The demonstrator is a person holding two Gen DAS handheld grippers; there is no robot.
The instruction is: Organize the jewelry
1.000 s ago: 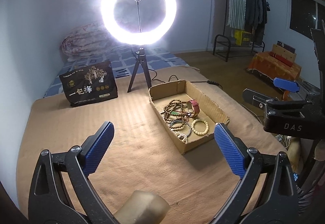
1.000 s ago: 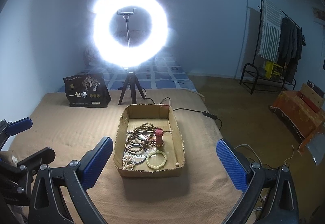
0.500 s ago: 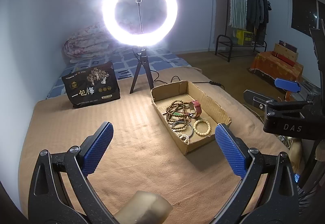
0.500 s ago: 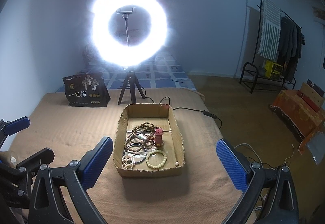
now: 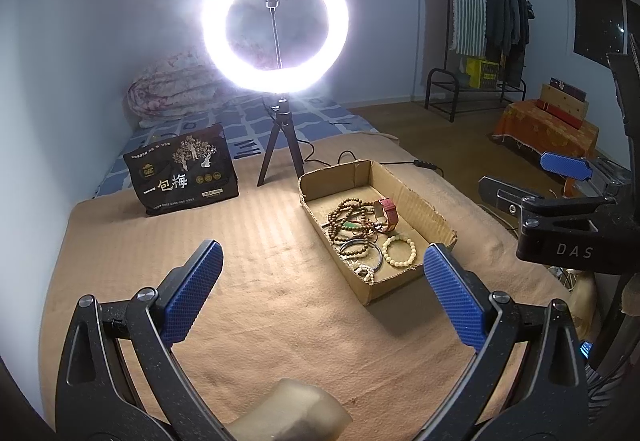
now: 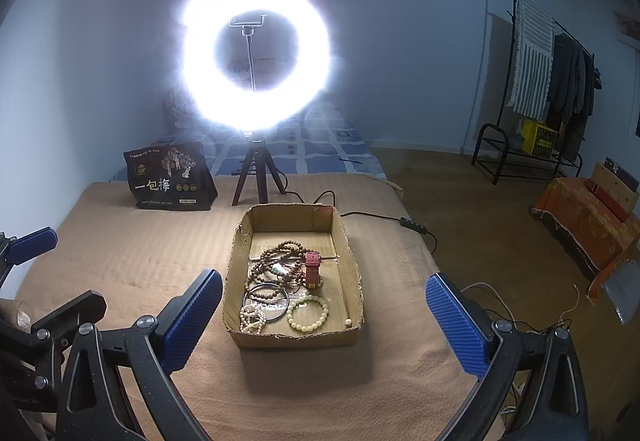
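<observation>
While all the jewelry sits gathered in the cardboard box [image 5: 416, 201] on the tan blanket [image 5: 260, 241], the left wrist view cannot settle how far the sorting has gone: the brown bead strands [image 5: 350, 217], red watch [image 5: 389, 214], metal bangle [image 5: 366, 253] and pale bead bracelet [image 5: 399, 251] lie in a loose, partly tangled heap, which fits pieces waiting to be taken out and laid apart as well as pieces just collected into the box. Nothing lies out on the blanket. The left gripper [image 5: 320, 291] hovers above the blanket just short of the box's near corner, its blue pads spread wide and holding nothing.

From the right wrist view, the box [image 6: 236, 281] sits straight ahead, the strands [image 6: 280, 261] overlapping at its middle, the watch [image 6: 313, 269] standing on edge beside them, and the pale bracelet [image 6: 308, 313] lying flat near the front wall. The right gripper [image 6: 324, 315] is held level and centred on the box, its jaws likewise wide apart and empty.
</observation>
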